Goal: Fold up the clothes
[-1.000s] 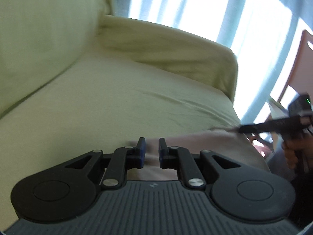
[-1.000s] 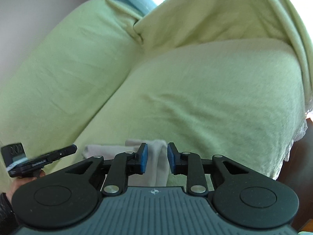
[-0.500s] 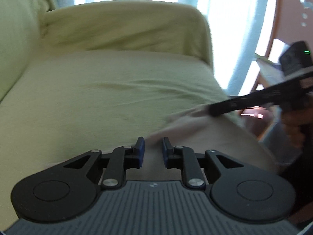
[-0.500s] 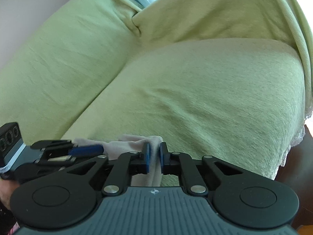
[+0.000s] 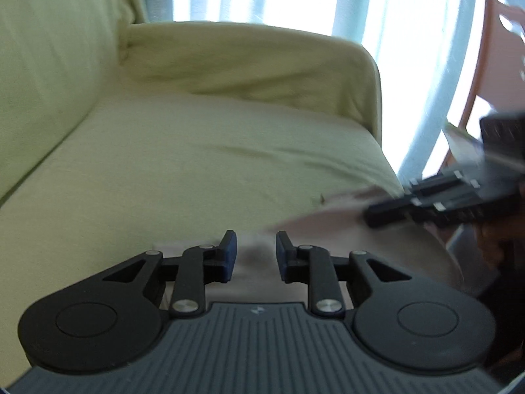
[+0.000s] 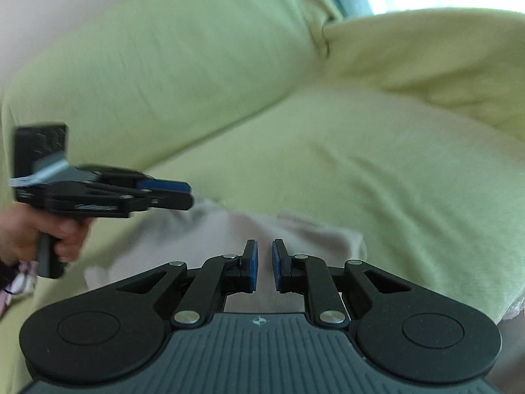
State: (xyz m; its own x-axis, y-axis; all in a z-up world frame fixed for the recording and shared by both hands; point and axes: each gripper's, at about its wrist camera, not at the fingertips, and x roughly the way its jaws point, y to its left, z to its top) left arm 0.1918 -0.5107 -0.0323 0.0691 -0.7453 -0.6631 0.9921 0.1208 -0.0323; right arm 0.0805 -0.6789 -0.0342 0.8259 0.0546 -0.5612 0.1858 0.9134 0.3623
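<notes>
Clothes here means one pale pinkish garment (image 6: pixel 229 233) which lies flat on the front part of the sofa seat (image 6: pixel 377 170), near the seat's front edge, on the green cover. Going from the left side: the left tongs (image 5: pixel 252 246) have changed the most. One second ago their jaws stood close together over the cloth, and now they are opening; a clear gap shows between the blue pads, the garment lies under and behind this gap, and I see no cloth pinched between the pads. From the right wrist view the left tongs sit above the left end of the garment, held by a hand (image 6: pixel 49 233), and they look free of the fabric. I judge that the left side has let go of its corner, so one fold is probably laid down. Then the right tongs (image 6: pixel 265 256): their jaws came nearer together and now stand almost closed, with only a thin slit between the pads. The cloth is just in front of and below the tips, but the pictures are blurred and I cannot tell if some fabric is caught inside. The garment now looks shorter and more bunched on the seat than one second ago, so the folding is in progress and not finished.
</notes>
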